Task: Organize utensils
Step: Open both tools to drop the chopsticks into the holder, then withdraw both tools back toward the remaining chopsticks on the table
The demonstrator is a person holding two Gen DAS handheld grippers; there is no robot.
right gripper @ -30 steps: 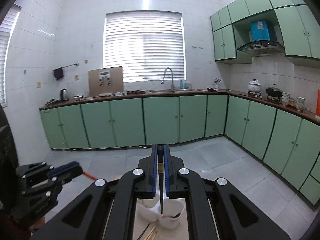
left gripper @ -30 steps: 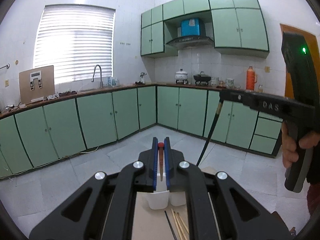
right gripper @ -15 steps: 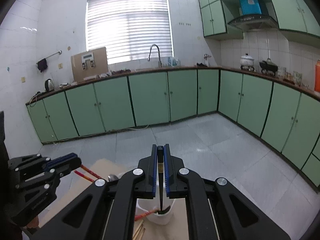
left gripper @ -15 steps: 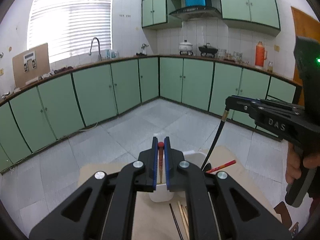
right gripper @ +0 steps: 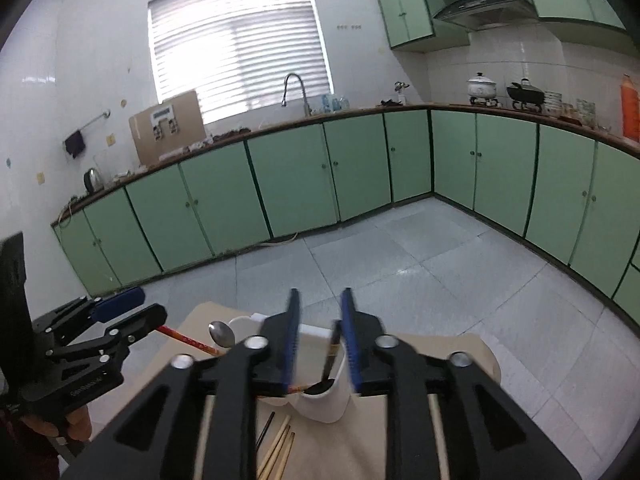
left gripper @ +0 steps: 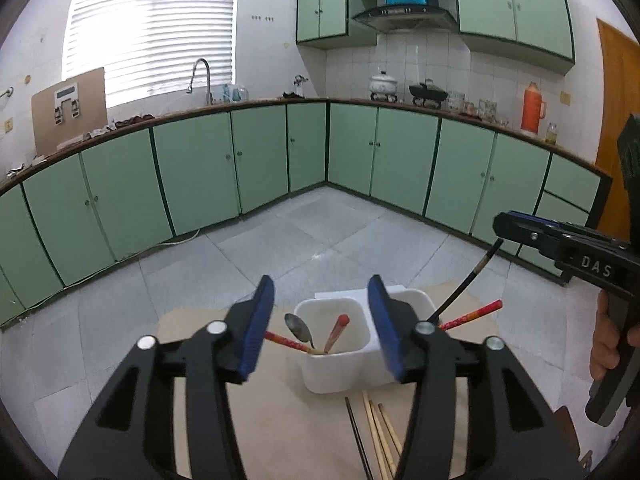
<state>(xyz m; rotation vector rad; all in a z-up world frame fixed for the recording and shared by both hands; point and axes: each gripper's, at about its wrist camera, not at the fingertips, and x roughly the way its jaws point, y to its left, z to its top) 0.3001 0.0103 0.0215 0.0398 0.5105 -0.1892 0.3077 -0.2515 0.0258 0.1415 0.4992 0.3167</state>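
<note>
Both claws, clamped on chopsticks a second ago, are now opening. Left claw (left gripper: 320, 320) is spreading wide above the white plastic holder (left gripper: 340, 360), its red chopstick (left gripper: 336, 328) standing inside beside a metal spoon (left gripper: 298, 326). Right claw (right gripper: 320, 332) is parting narrowly around the black chopstick (right gripper: 330, 356); bamboo chopsticks (right gripper: 276, 452) are lying on the tan desk (right gripper: 440, 360).

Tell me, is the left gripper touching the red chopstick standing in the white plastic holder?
Apart. In the left wrist view the left gripper has jaws opening, and the red chopstick leans inside the white plastic holder, with clear space between it and both blue pads.
</note>
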